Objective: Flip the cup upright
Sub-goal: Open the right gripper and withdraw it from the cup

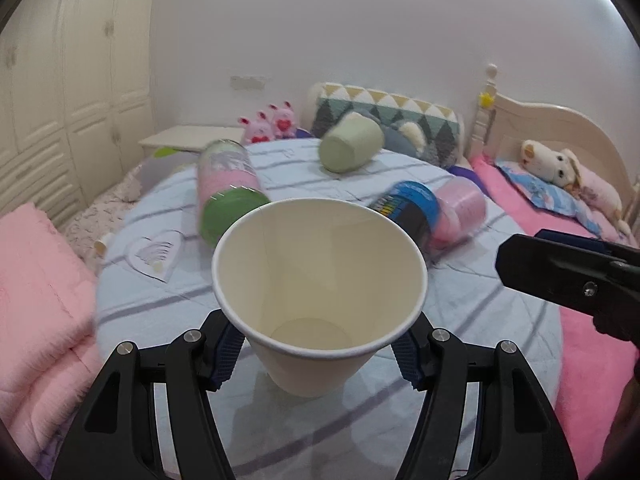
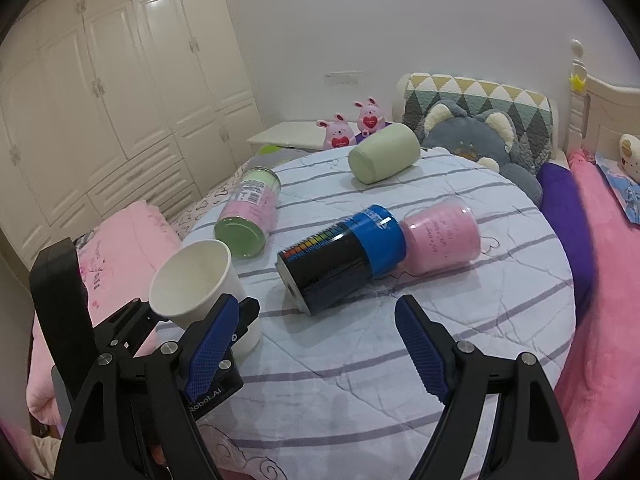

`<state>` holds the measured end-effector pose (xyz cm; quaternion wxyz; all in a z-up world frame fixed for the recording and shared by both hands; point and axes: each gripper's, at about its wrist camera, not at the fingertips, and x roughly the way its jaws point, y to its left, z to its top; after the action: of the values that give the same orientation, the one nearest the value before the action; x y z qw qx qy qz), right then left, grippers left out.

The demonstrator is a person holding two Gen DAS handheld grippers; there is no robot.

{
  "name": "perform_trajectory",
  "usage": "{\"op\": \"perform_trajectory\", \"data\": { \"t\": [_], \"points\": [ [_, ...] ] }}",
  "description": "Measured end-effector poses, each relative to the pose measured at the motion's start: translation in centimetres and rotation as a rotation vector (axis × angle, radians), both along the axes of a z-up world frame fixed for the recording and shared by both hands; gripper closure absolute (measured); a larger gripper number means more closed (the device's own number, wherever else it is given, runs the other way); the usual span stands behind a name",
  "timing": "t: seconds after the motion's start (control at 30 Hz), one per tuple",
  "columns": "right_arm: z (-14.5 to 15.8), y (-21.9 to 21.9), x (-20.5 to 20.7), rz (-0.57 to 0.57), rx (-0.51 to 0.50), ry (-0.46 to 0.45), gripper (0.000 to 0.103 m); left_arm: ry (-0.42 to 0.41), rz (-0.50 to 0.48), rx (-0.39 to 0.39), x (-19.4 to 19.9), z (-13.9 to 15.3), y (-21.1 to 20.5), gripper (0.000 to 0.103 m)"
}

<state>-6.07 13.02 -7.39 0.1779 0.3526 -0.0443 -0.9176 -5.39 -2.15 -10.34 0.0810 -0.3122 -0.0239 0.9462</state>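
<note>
A white paper cup stands mouth up, tilted slightly toward the camera, held between the pads of my left gripper. In the right wrist view the same cup is at the left with the left gripper closed on its lower wall, its base near the striped cloth. My right gripper is open and empty above the table's front part, to the right of the cup. It shows as a black body in the left wrist view.
On the round table with striped cloth lie a black and blue can, a pink cup, a green-lidded jar and a pale green cup. Pink bedding surrounds the table.
</note>
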Motion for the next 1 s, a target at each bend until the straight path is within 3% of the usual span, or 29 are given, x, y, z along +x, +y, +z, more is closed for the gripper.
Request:
{"op": "perform_trajectory", "data": {
  "t": [0.27,0.6,0.67,0.73,0.83,1.0],
  "points": [
    [0.1,2.9,0.3,-0.076,-0.031,0.016,0.021,0.066,-0.068,-0.015,0.6,1.1,3.3,0.038],
    [-0.7,4.2,-0.7,-0.106,-0.040,-0.010,0.021,0.023,-0.108,-0.062,-0.1,-0.5,5.8,0.037],
    [-0.9,4.1,-0.8,-0.098,-0.037,-0.017,0.021,0.024,-0.102,-0.058,0.0,-0.3,5.5,0.031],
    [-0.9,4.1,-0.7,-0.094,-0.036,-0.016,0.021,0.035,-0.088,-0.053,0.2,0.2,5.2,0.014],
    [-0.8,4.1,-0.6,-0.092,-0.038,-0.013,0.021,0.072,-0.062,-0.058,1.1,1.2,4.8,0.005],
    [0.3,4.2,0.4,-0.099,-0.038,0.017,0.021,0.079,-0.058,-0.081,2.2,2.7,4.3,0.003]
  ]
}}
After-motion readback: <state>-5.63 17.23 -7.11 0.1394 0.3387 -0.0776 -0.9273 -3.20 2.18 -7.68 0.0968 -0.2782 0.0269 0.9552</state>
